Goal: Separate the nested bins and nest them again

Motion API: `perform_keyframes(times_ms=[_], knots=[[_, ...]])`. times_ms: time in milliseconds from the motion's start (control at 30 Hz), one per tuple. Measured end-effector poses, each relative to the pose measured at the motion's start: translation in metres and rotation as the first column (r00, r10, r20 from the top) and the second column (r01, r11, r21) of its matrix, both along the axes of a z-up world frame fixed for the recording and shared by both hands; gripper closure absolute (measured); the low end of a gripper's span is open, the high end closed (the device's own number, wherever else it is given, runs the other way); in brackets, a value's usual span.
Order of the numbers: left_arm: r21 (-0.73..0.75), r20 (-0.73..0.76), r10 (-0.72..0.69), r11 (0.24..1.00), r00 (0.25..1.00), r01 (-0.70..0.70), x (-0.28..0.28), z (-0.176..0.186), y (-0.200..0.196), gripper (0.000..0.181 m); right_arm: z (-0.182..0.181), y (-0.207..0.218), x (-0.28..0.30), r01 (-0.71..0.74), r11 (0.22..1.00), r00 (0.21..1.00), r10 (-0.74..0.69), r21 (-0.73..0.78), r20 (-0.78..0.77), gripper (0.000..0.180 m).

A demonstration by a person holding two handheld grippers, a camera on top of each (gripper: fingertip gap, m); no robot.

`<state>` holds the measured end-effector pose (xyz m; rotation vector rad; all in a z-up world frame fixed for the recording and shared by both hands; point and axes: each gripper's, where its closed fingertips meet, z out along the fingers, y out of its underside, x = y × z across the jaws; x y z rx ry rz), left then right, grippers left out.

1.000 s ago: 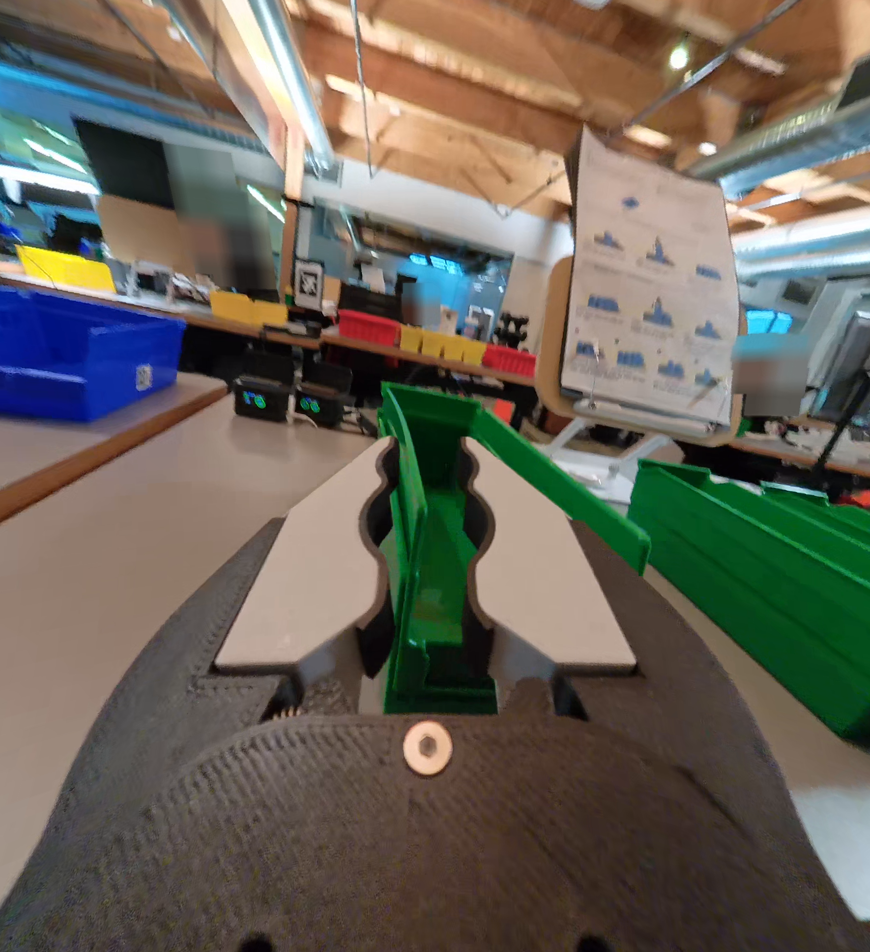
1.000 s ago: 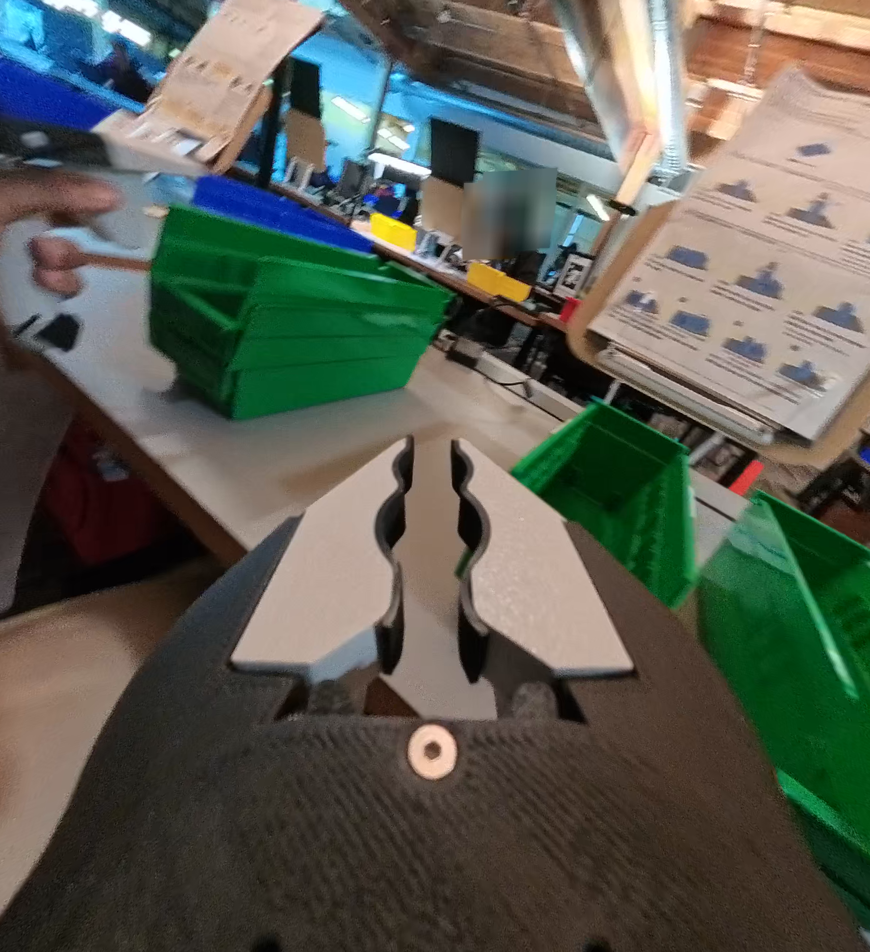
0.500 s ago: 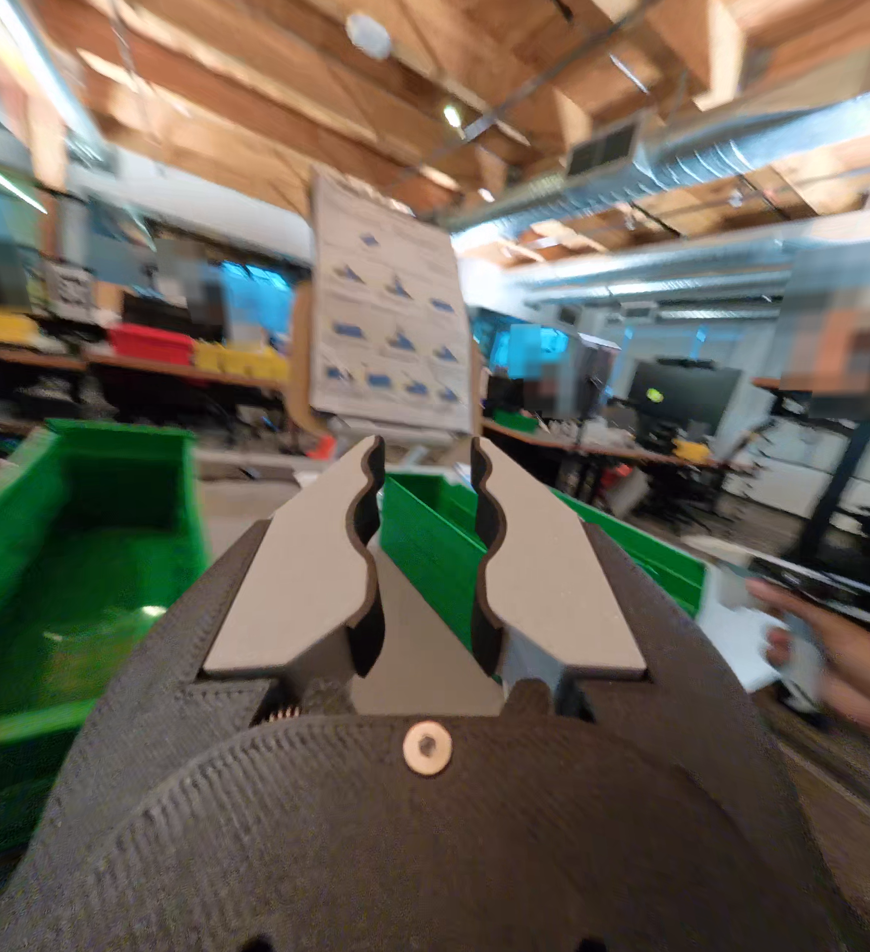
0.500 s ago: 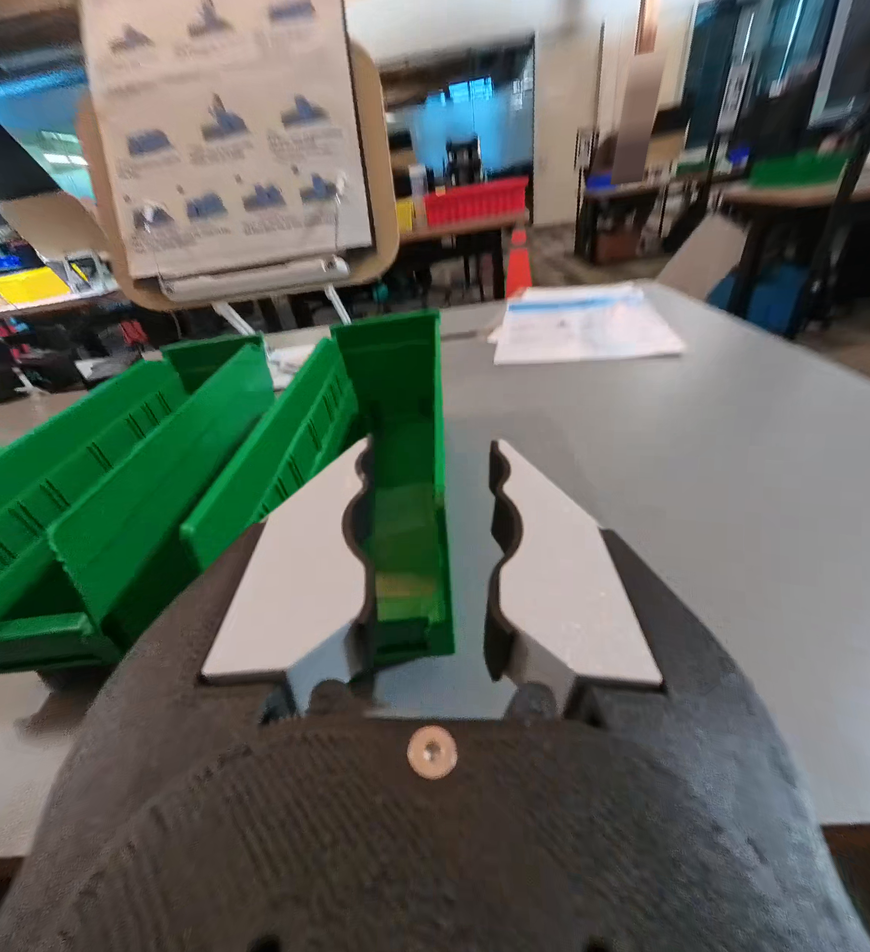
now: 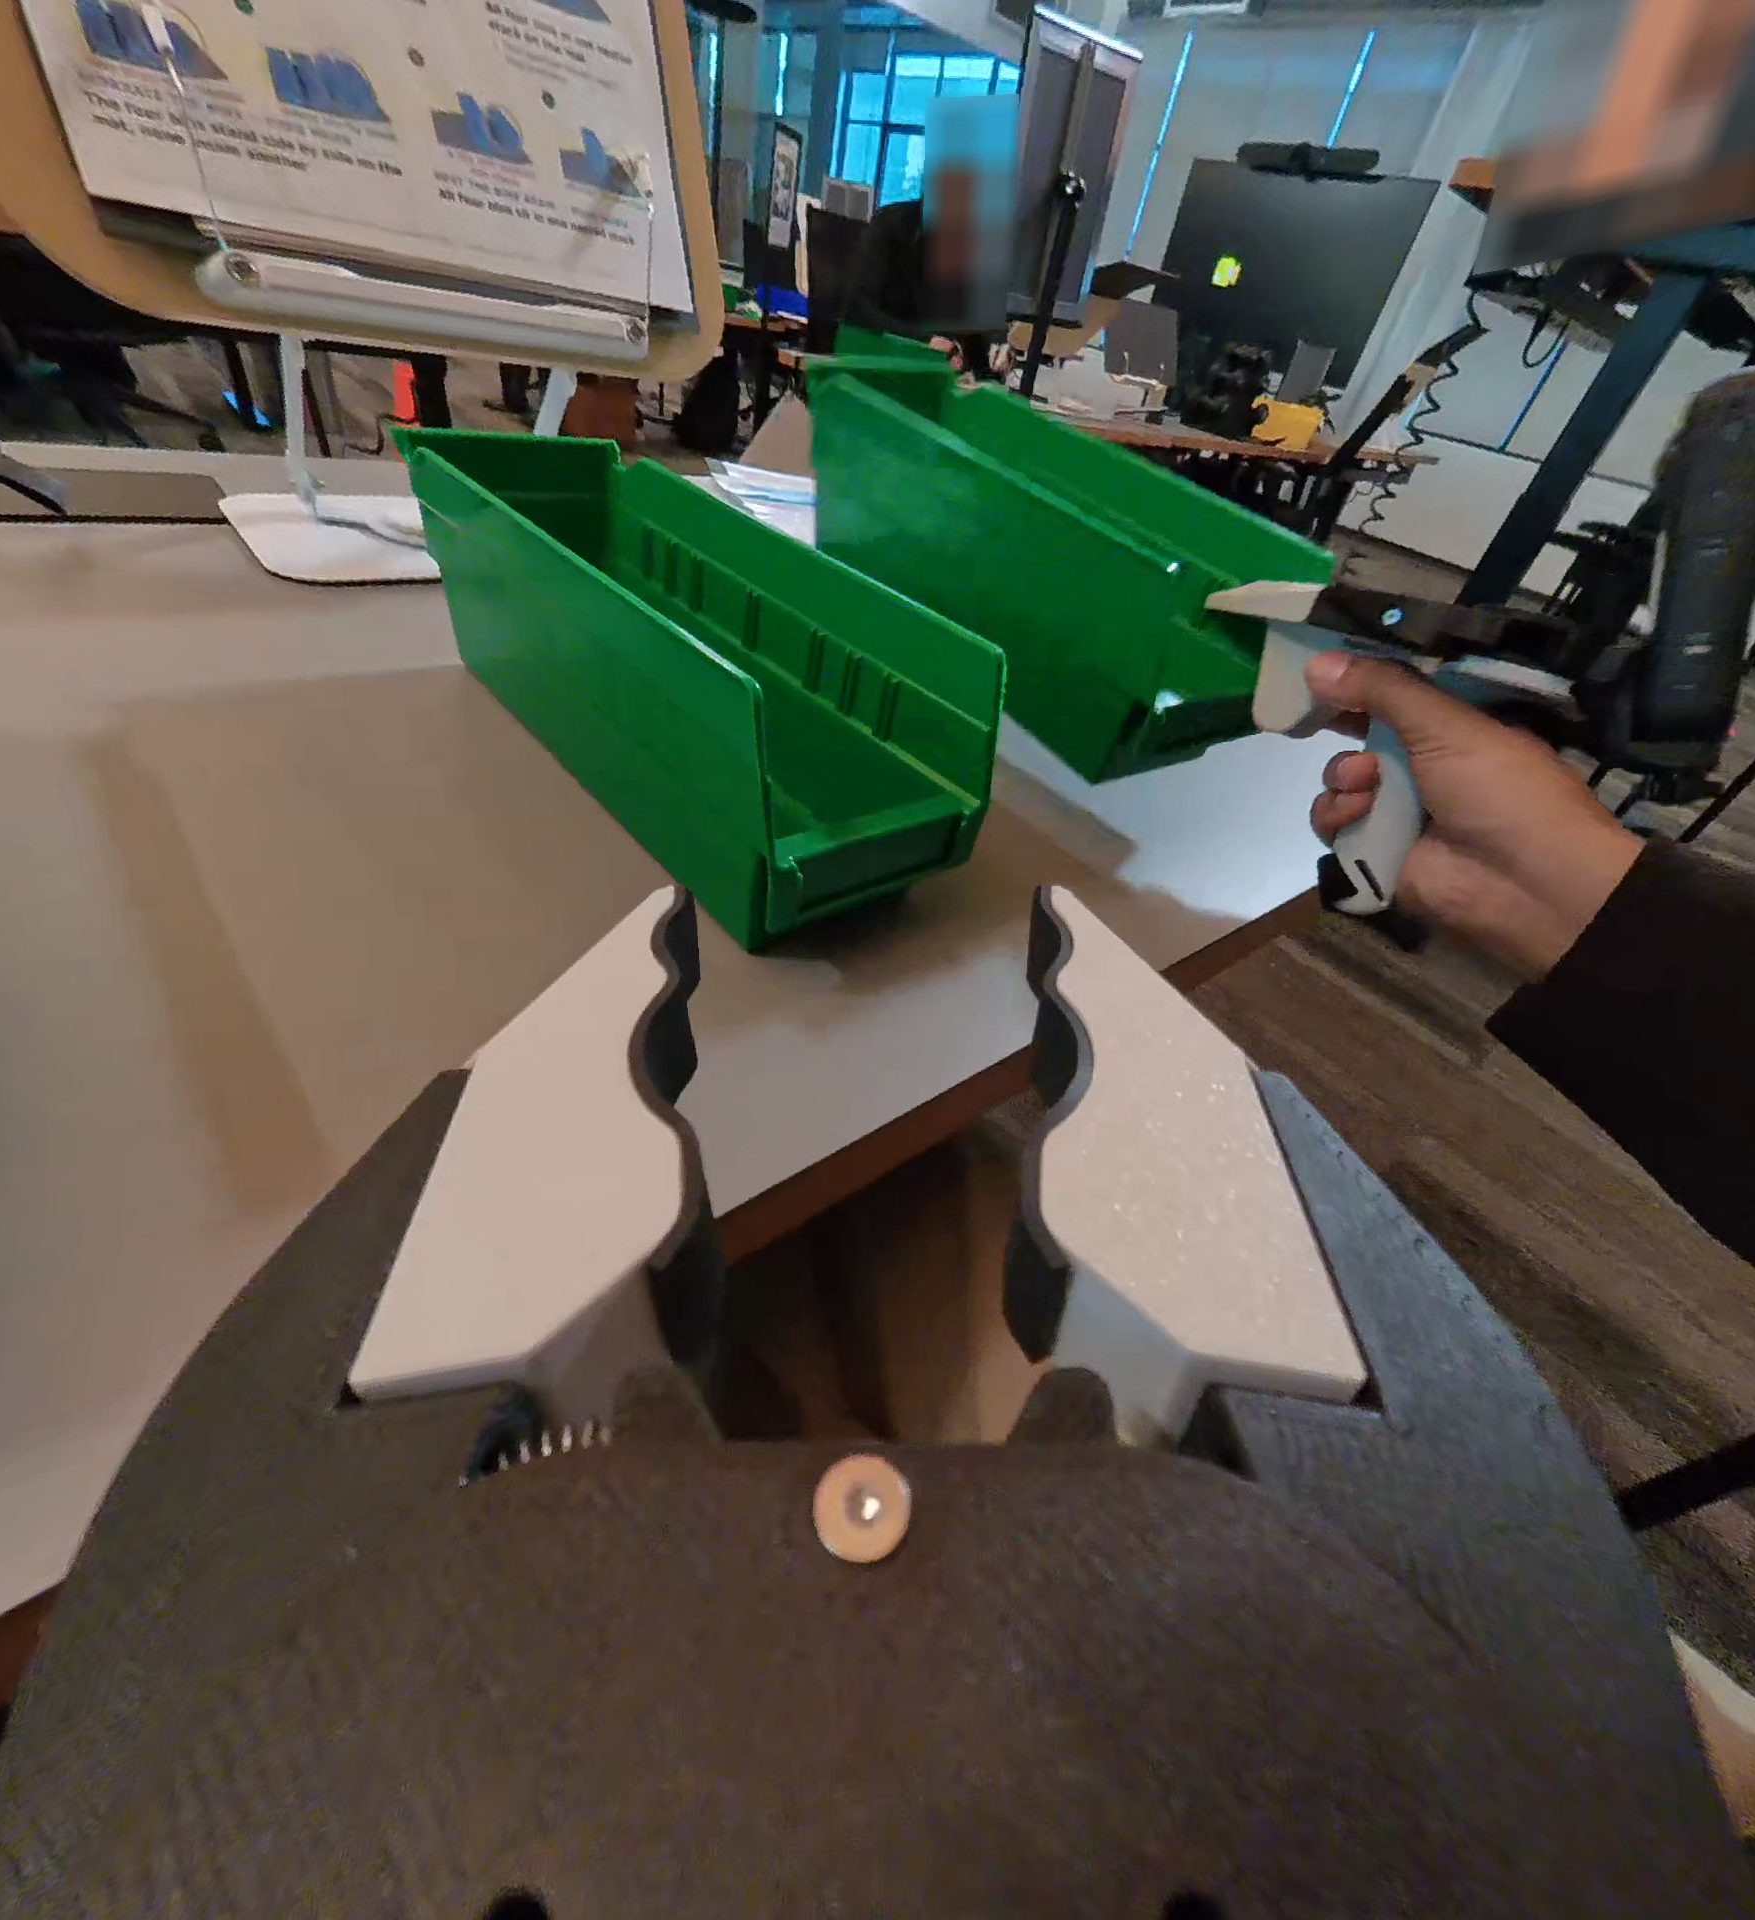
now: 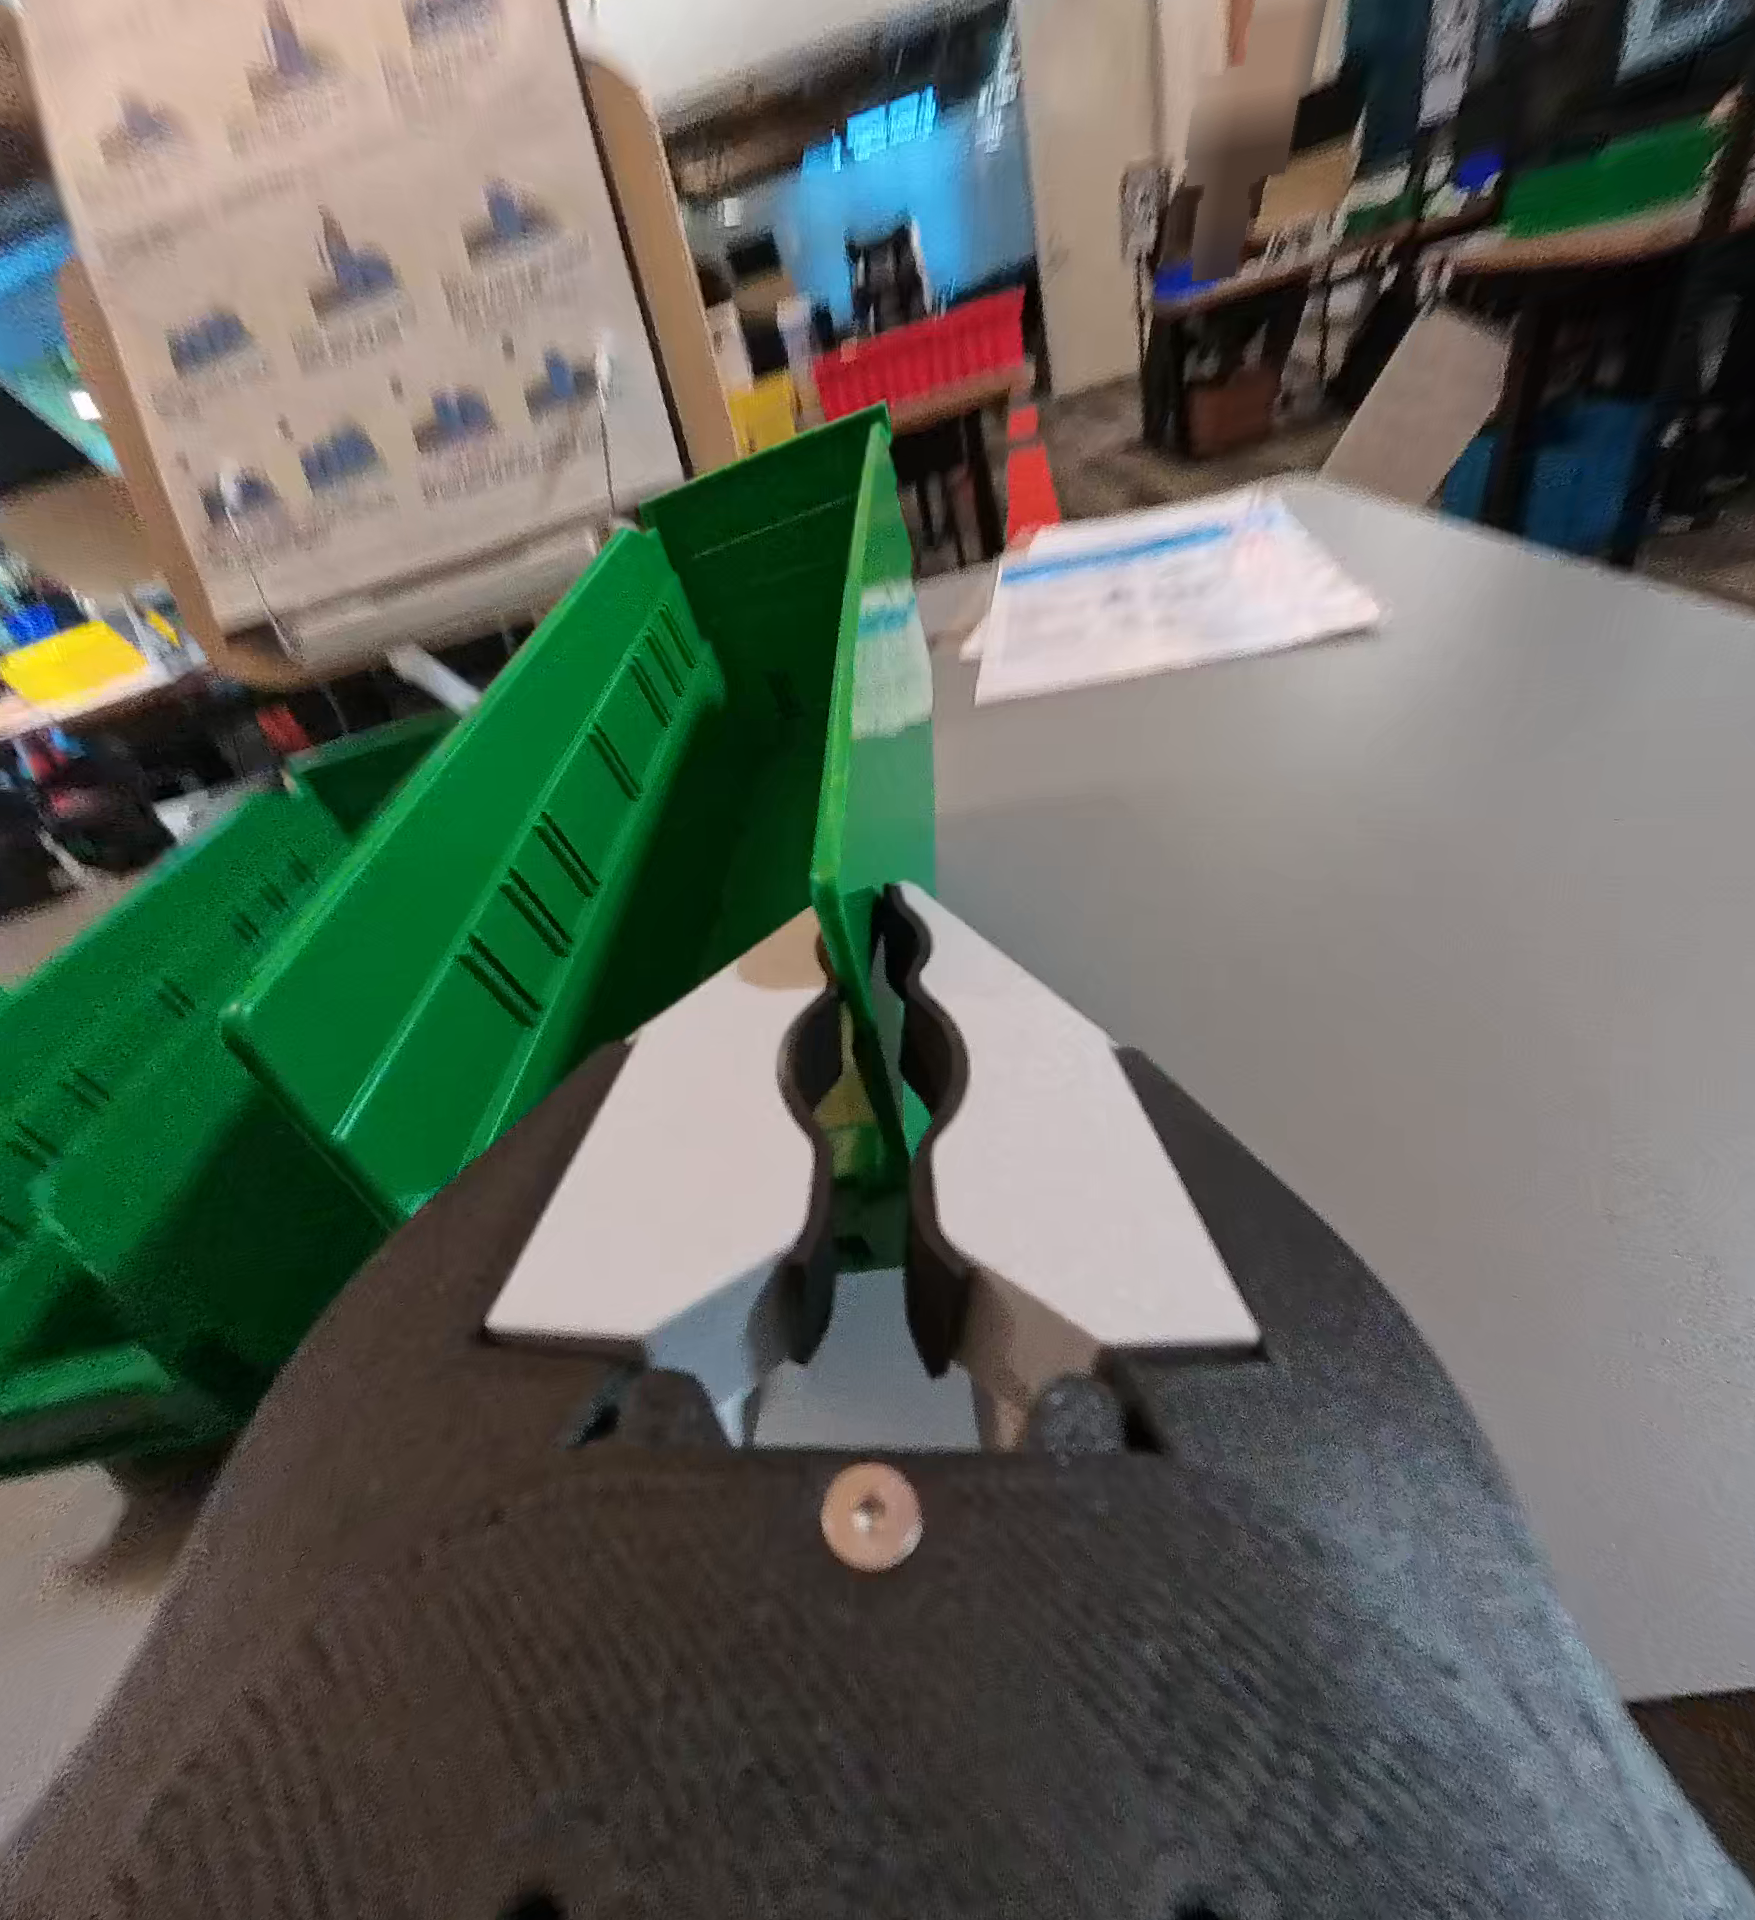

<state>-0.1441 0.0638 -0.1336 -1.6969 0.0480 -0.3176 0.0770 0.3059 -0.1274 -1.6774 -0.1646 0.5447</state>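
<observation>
Your left gripper (image 5: 860, 920) stood wide open with nothing between its fingers, held just off the near edge of the grey table (image 5: 229, 831) and pointing at the low front end of a green bin (image 5: 707, 665) that rested flat on the tabletop by itself. Your right gripper (image 6: 868, 920) was pinched onto the right side wall of a second green bin (image 6: 582, 831), the thin plastic wall running between the wavy pads with only a narrow gap left; in the left wrist view that same gripper (image 5: 1257, 603) showed at the bin's near corner (image 5: 1039, 561), with your right hand (image 5: 1455, 800) wrapped around its pale handle. That held bin (image 5: 1039, 561) sat to the right of the free one, close beside it but apart, near the table's corner and tilted, its near end looking raised off the surface. In the right wrist view more green bin (image 6: 94, 1195) showed to the left of the held one and lower; blur kept you from telling whether it touched. Behind the bins stood a clipboard stand (image 5: 385, 208) holding a printed sheet, and a loose paper (image 6: 1164, 592) lay flat on the far part of the table.
</observation>
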Motion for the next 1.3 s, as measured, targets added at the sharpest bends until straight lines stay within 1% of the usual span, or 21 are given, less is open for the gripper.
perform_keyframes(times_ms=[67, 167, 267, 300, 367, 433, 500, 533, 600, 633, 667, 700, 767, 833, 900, 967, 1067, 1100, 1167, 1233, 1300], knots=[[0.010, 0.022, 0.004, 1.000, 1.000, -0.004, -0.001, 0.003, 0.000, 0.119, 0.033, -0.012, 0.004, 0.017, 0.994, 0.998, -0.012, 0.106, -0.056, 0.177], [0.047, 0.056, -0.017, 0.999, 0.998, 0.014, 0.006, 0.013, -0.002, 0.112, 0.081, -0.048, -0.008, 0.022, 0.953, 0.999, -0.009, 0.301, -0.043, 0.178], [0.116, 0.068, -0.052, 0.992, 0.996, 0.044, 0.020, 0.032, -0.008, 0.104, 0.100, -0.090, -0.048, -0.018, 0.935, 0.998, 0.038, 0.355, -0.050, 0.178], [0.136, 0.045, -0.062, 0.989, 0.997, 0.056, 0.026, 0.036, -0.011, 0.104, 0.101, -0.104, -0.066, -0.052, 0.940, 0.997, 0.070, 0.338, -0.042, 0.178], [0.153, -0.072, -0.055, 0.986, 0.996, 0.066, 0.036, 0.038, -0.014, 0.105, 0.098, -0.133, -0.105, -0.144, 0.945, 0.987, 0.158, 0.294, -0.022, 0.178], [0.230, -0.191, 0.033, 0.973, 0.981, 0.012, 0.033, 0.048, -0.019, 0.110, 0.094, -0.162, -0.139, -0.222, 0.929, 0.973, 0.228, 0.296, 0.014, 0.178], [0.323, -0.230, 0.104, 0.946, 0.968, -0.025, 0.029, 0.064, -0.026, 0.113, 0.090, -0.189, -0.164, -0.281, 0.909, 0.959, 0.280, 0.309, 0.049, 0.178], [0.341, -0.211, 0.130, 0.939, 0.969, -0.051, 0.024, 0.070, -0.029, 0.115, 0.089, -0.200, -0.174, -0.301, 0.900, 0.953, 0.296, 0.316, 0.065, 0.178], [0.333, -0.089, 0.173, 0.933, 0.981, -0.135, 0.006, 0.075, -0.031, 0.121, 0.088, -0.215, -0.185, -0.308, 0.890, 0.951, 0.297, 0.336, 0.083, 0.177], [0.321, -0.009, 0.186, 0.931, 0.982, -0.174, -0.005, 0.076, -0.032, 0.133, 0.087, -0.220, -0.187, -0.298, 0.890, 0.954, 0.287, 0.346, 0.082, 0.177], [0.307, 0.070, 0.196, 0.929, 0.978, -0.208, -0.018, 0.075, -0.033, 0.154, 0.087, -0.223, -0.189, -0.292, 0.888, 0.956, 0.280, 0.355, 0.084, 0.177], [0.311, 0.118, 0.160, 0.931, 0.980, -0.189, -0.023, 0.075, -0.033, 0.157, 0.089, -0.227, -0.191, -0.305, 0.875, 0.952, 0.289, 0.376, 0.098, 0.175], [0.311, 0.113, 0.129, 0.937, 0.985, -0.159, -0.031, 0.072, -0.031, 0.160, 0.093, -0.236, -0.196, -0.335, 0.834, 0.942, 0.295, 0.439, 0.157, 0.171], [0.293, 0.056, 0.178, 0.938, 0.982, -0.187, -0.042, 0.066, -0.028, 0.170, 0.092, -0.245, -0.204, -0.369, 0.803, 0.929, 0.306, 0.468, 0.208, 0.166], [0.290, 0.112, 0.203, 0.929, 0.973, -0.228, -0.055, 0.068, -0.028, 0.177, 0.089, -0.254, -0.211, -0.409, 0.782, 0.912, 0.344, 0.470, 0.223, 0.159], [0.279, 0.209, 0.212, 0.923, 0.955, -0.266, -0.072, 0.074, -0.030, 0.181, 0.084, -0.266, -0.222, -0.471, 0.751, 0.882, 0.391, 0.463, 0.263, 0.152], [0.318, 0.205, 0.226, 0.905, 0.952, -0.283, -0.092, 0.085, -0.035, 0.181, 0.080, -0.285, -0.239, -0.534, 0.703, 0.843, 0.399, 0.469, 0.361, 0.144], [0.328, 0.206, 0.226, 0.901, 0.952, -0.285, -0.098, 0.089, -0.037, 0.181, 0.078, -0.290, -0.244, -0.561, 0.689, 0.823, 0.401, 0.459, 0.403, 0.143], [0.341, 0.207, 0.249, 0.888, 0.946, -0.308, -0.114, 0.099, -0.040, 0.181, 0.079, -0.304, -0.249, -0.598, 0.646, 0.798, 0.427, 0.474, 0.426, 0.154], [0.368, 0.230, 0.307, 0.851, 0.923, -0.375, -0.138, 0.112, -0.047, 0.181, 0.077, -0.318, -0.253, -0.636, 0.594, 0.770, 0.451, 0.493, 0.451, 0.151], [0.386, 0.255, 0.364, 0.811, 0.896, -0.440, -0.168, 0.123, -0.057, 0.181, 0.067, -0.324, -0.258, -0.667, 0.564, 0.742, 0.448, 0.486, 0.498, 0.152]])
